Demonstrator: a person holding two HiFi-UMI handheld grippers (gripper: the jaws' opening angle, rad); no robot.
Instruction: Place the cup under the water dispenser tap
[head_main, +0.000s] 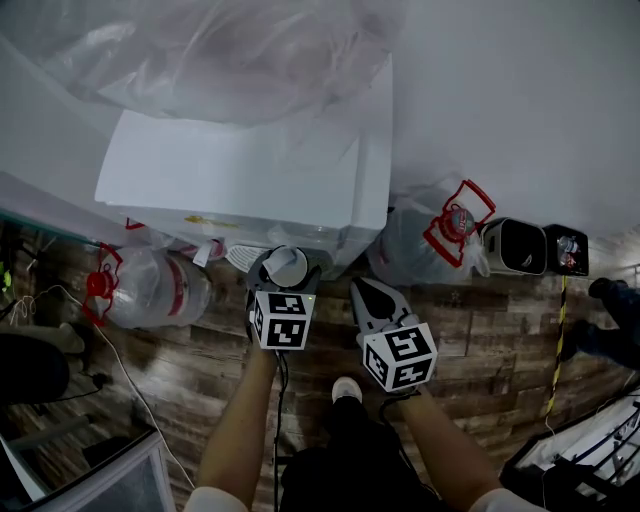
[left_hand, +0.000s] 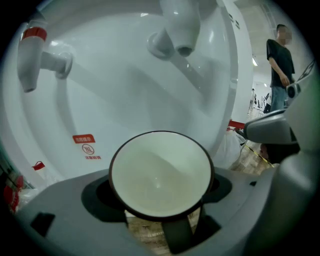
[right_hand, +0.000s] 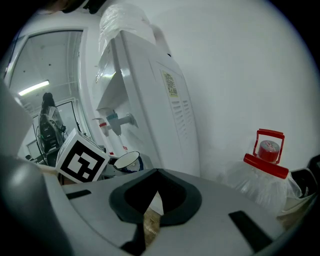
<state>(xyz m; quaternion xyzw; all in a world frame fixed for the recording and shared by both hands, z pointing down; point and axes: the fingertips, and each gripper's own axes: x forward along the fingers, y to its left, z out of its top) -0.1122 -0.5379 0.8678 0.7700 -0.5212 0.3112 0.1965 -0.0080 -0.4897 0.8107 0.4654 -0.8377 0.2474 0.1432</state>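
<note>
A cup (head_main: 287, 266) with a white inside and a dark rim sits between the jaws of my left gripper (head_main: 286, 256), which is shut on it. It is close to the front of the white water dispenser (head_main: 240, 170). In the left gripper view the cup (left_hand: 160, 172) is upright, below and in front of a white tap (left_hand: 177, 30). A second tap with a red band (left_hand: 32, 55) is further left. My right gripper (head_main: 363, 290) hangs beside it to the right, shut and empty. The right gripper view also shows the cup (right_hand: 126, 160) and the taps (right_hand: 117, 120).
Large water bottles with red caps lie on the wooden floor left (head_main: 150, 290) and right (head_main: 440, 235) of the dispenser. A small white and black box (head_main: 515, 245) stands further right. A cable (head_main: 130, 385) runs over the floor. A person (left_hand: 280, 60) stands in the background.
</note>
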